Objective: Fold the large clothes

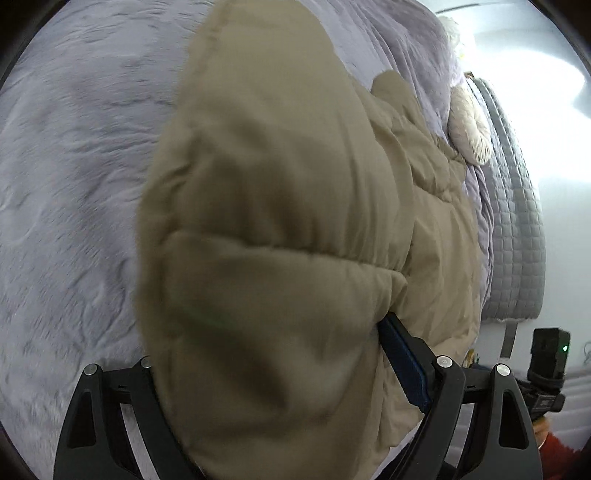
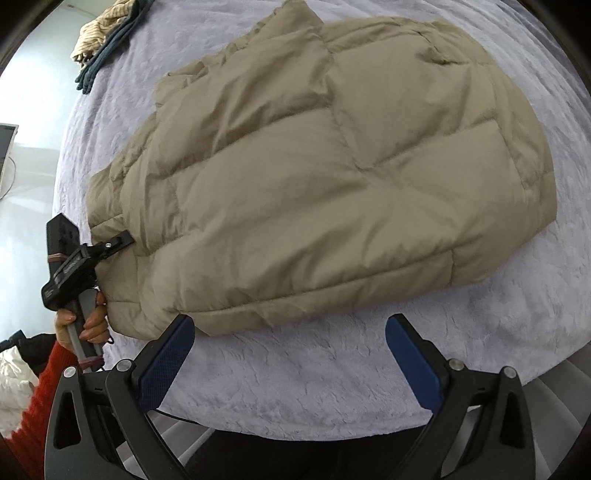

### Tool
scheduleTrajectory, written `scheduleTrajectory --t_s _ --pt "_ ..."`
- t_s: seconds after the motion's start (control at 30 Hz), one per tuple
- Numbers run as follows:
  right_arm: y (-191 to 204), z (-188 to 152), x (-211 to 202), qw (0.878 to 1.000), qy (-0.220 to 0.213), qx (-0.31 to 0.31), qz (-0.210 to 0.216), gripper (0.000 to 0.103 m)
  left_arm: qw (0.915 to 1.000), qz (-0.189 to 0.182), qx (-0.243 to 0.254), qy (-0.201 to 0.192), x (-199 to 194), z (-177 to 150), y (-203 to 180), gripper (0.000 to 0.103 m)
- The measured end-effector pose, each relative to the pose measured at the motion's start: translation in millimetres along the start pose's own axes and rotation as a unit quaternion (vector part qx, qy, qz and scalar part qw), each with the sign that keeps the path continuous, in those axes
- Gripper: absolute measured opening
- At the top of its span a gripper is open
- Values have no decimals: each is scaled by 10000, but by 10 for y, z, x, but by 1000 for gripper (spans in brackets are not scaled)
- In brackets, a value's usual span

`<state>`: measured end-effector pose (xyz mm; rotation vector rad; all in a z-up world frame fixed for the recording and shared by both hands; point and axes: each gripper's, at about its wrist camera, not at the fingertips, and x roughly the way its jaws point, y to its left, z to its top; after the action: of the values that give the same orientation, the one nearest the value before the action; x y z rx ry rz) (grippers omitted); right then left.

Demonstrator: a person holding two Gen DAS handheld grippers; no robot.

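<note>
left gripper (image 1: 266, 369) clamped wide on a thick puffy fold of the tan down jacket (image 2: 314, 177), likely to carry that side over for a fold. right gripper (image 2: 290, 354) spread apart, nothing between pads, hovering just short of jacket's near hem, probably freed to regrip. rest of jacket flat ahead of the right jaws on lavender fleece blanket (image 2: 332, 387). striped cloth pile (image 2: 99, 33) well beyond, far left.

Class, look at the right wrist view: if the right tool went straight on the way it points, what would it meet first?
Most likely the lavender bed cover: the open right tool has bare cover between its pads. The beige puffer jacket starts just beyond, near the left pad, though depth is unclear.
</note>
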<state>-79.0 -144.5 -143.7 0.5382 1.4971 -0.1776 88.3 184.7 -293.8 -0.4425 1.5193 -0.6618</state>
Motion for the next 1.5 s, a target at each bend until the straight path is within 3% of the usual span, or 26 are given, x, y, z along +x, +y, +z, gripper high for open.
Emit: scheduleTrajectory --t_s 0.07,0.1,0.13,0.2,0.23,0.27,0.33,0.37,0.6,0.73,0.87,1.0,1.17,1.33,1.5 --pt "45 34 -25 9999 -90 -65 41 103 9999 118 116 37 29 16 -51 88" --pt "74 62 -30 9999 -132 -97 28 103 9997 140 180 26 30 16 -70 74" --pt "95 93 -42 9997 -190 -140 11 103 9996 15 261 53 31 17 -106 52" --pt "151 171 -79 9989 -373 -268 -42 102 9995 -211 210 72 -1 -6 -140 34" --pt "178 209 -98 9983 -477 -336 -64 95 9995 -177 248 48 -11 -9 -177 30" --pt "218 262 -124 9970 -625 -449 -94 85 9994 -120 324 19 -26 -12 -231 28" --pt "281 368 -112 9949 -721 -644 -277 22 9993 -24 382 -32 -84 -24 -337 23" --pt "296 420 -94 9940 -755 -720 -318 18 9993 -16 377 -55 -110 -23 -383 23" --pt "256 843 165 9869 -1134 -1147 -40 16 9980 280 472 -321 -512 -105 -929 20" --pt "112 1058 440 9910 -944 -877 376 16 9958 495 623 -443 -680 -183 -1513 20" --pt "-22 1238 647 9918 -726 -701 778 16 9945 382 840 -491 -758 -207 -2199 20" --pt "-159 1395 782 9894 -490 -530 1262 14 9921 490 1065 -450 -594 -194 -2891 20" --pt "-385 1519 927 9825 -199 -182 1845 7 9887 905 1144 -359 -163 -81 -3569 20" --pt "-570 1586 873 9756 105 74 2192 5 9830 1243 1305 -343 64 -121 -3865 21" --pt "-998 1585 315 9751 -239 30 2206 9 9803 1477 1301 -179 317 -105 -4027 21"
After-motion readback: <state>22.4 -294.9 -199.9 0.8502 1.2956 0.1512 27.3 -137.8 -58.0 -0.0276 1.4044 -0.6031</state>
